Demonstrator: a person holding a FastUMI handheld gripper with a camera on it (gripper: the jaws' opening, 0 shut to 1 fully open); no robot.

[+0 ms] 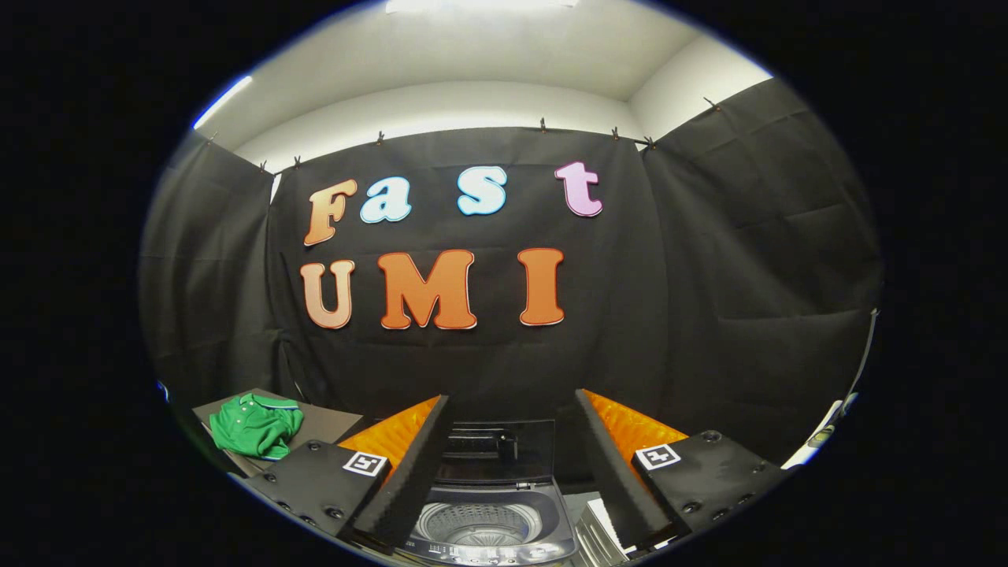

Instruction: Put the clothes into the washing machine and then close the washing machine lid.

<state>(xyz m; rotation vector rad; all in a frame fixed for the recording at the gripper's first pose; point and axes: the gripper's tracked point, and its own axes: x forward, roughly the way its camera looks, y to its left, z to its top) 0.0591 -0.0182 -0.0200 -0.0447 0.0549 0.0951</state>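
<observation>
A green polo shirt [256,426] lies crumpled on a dark table [327,421], off to the left of my left finger. My gripper [512,413] is open, nothing between its fingers, and it hovers above the washing machine [492,524]. The machine stands below and between the fingers. Its dark lid [496,450] is raised upright at the back, and the metal drum [475,526] looks bare inside.
Black cloth walls close the booth on three sides behind the machine. A pale object [602,531] sits just right of the machine, partly hidden by my right finger. A white edge [819,437] shows at the far right.
</observation>
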